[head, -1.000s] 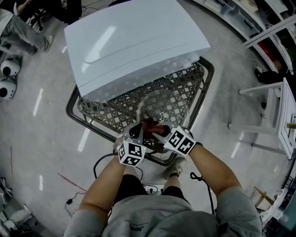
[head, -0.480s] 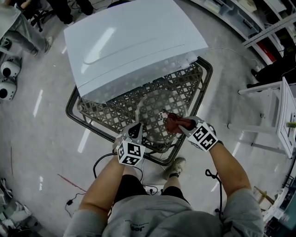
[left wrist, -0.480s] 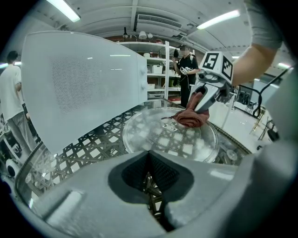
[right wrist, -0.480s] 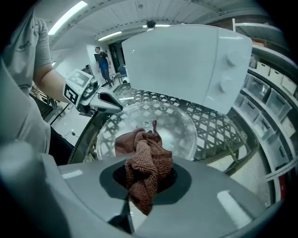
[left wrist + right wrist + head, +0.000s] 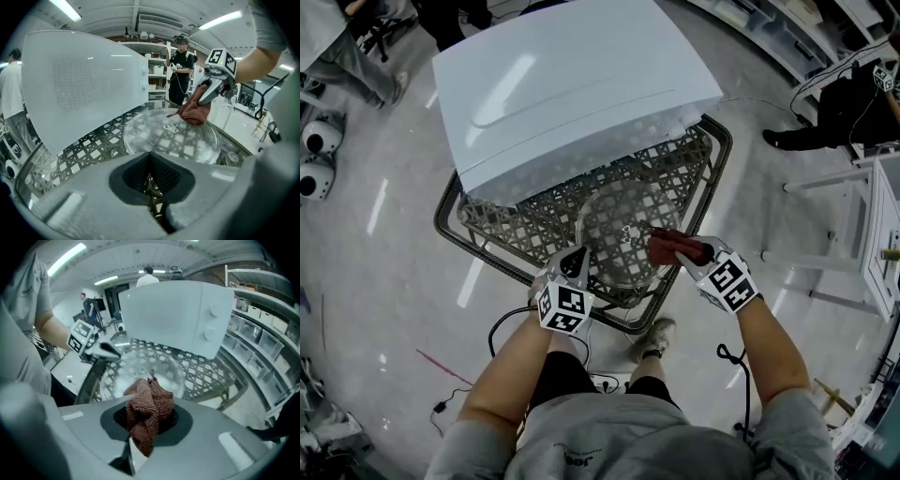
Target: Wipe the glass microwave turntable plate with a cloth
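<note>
The round glass turntable plate [image 5: 619,220] [image 5: 173,138] [image 5: 140,369] lies flat on a metal lattice table [image 5: 511,230], in front of a white microwave [image 5: 572,84]. My right gripper [image 5: 680,249] [image 5: 147,420] is shut on a bunched reddish-brown cloth [image 5: 663,246] [image 5: 194,112] [image 5: 147,411]. The cloth rests on the plate's right rim. My left gripper [image 5: 577,263] [image 5: 150,157] is shut with nothing between its jaws. Its tip sits at the plate's near-left edge, and whether it touches the glass is hidden.
The table's dark rim [image 5: 675,295] runs just below both grippers. Cables and a power strip [image 5: 602,382] lie on the floor by my foot [image 5: 652,339]. A white frame [image 5: 853,225] stands to the right. People stand at the room's edges.
My right gripper has carried the cloth to the right, from beside the left gripper at the plate's near edge to the plate's right rim. The left gripper has stayed put.
</note>
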